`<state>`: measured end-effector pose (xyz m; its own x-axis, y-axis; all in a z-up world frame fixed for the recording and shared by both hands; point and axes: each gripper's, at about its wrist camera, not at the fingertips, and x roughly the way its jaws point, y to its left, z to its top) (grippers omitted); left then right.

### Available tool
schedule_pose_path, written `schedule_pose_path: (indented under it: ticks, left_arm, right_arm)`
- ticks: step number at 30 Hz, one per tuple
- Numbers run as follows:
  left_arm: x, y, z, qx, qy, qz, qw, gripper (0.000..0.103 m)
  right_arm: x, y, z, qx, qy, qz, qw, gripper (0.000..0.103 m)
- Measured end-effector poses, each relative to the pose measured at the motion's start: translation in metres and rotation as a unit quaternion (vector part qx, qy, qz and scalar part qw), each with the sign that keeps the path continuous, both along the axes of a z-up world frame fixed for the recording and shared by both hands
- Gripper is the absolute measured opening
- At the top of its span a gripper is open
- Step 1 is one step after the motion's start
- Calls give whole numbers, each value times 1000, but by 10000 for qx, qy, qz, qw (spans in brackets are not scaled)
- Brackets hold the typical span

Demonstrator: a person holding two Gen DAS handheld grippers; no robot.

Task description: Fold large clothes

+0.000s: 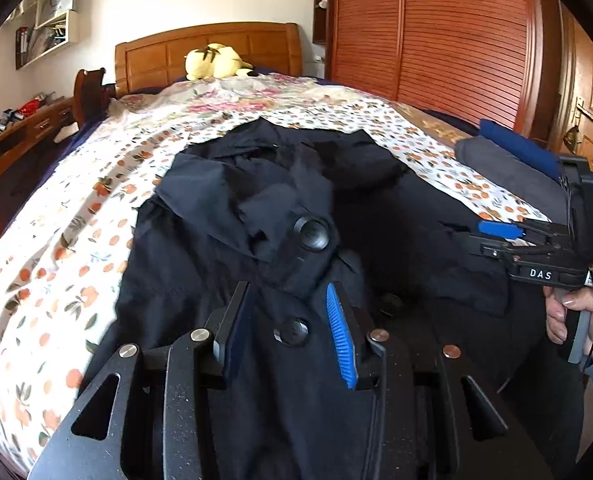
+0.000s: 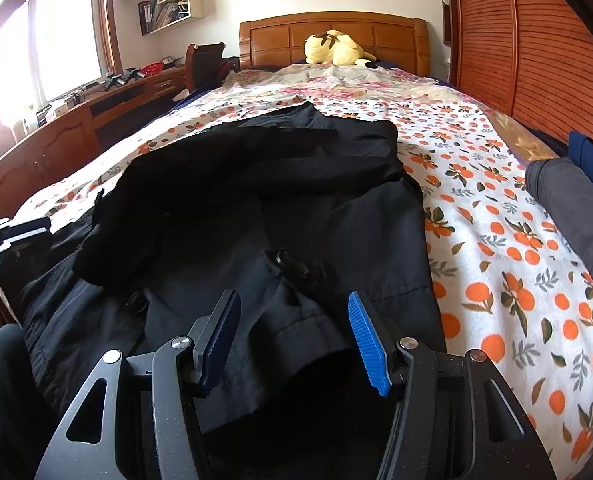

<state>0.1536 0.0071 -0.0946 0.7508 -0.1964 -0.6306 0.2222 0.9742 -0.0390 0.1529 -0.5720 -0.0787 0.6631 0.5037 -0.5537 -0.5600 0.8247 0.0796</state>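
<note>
Now both jaws open, above dark coat [image 1: 376,216]

White letters "DAS" stand on the right tongs' [image 1: 496,236] black body.

Our left gripper [image 1: 288,334] tilts downward with jaws apart; our right gripper [image 2: 294,340] does likewise, jaws wider.

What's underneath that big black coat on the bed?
The black coat lies spread on a sheet printed with oranges, which shows on both sides and beyond it. Whatever lies directly under the coat is covered, so I cannot tell.
</note>
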Motion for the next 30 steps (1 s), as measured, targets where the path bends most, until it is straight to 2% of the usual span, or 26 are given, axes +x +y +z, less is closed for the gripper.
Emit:
schedule_pose_path:
  ticks: [10, 16, 18, 19, 20, 24, 30]
  left_arm:
    - [10, -32, -19, -169, 355, -298, 9988, 39]
    - [21, -35, -33, 57, 587, -205, 9980, 39]
    - [22, -30, -33, -39, 595, -280, 9978, 24]
    - [22, -28, -31, -41, 584, -295, 9978, 8]
    - [22, -25, -28, -20, 538, -272, 9982, 5]
    - [21, -6, -1, -86, 173, -121, 9997, 4]
    - [38, 38, 42, 73, -284, 422, 9987, 4]
  right_arm:
    - [-19, 1, -3, 48, -11, 87, 9999, 58]
    - [-19, 4, -6, 65, 50, 60, 9999, 58]
    - [-20, 6, -6, 45, 49, 50, 10000, 58]
    - [-21, 7, -6, 37, 44, 50, 10000, 58]
    - [-21, 7, -5, 29, 38, 49, 10000, 58]
    - [-22, 8, -7, 20, 41, 46, 10000, 58]
    - [-22, 9, -7, 14, 39, 46, 10000, 58]
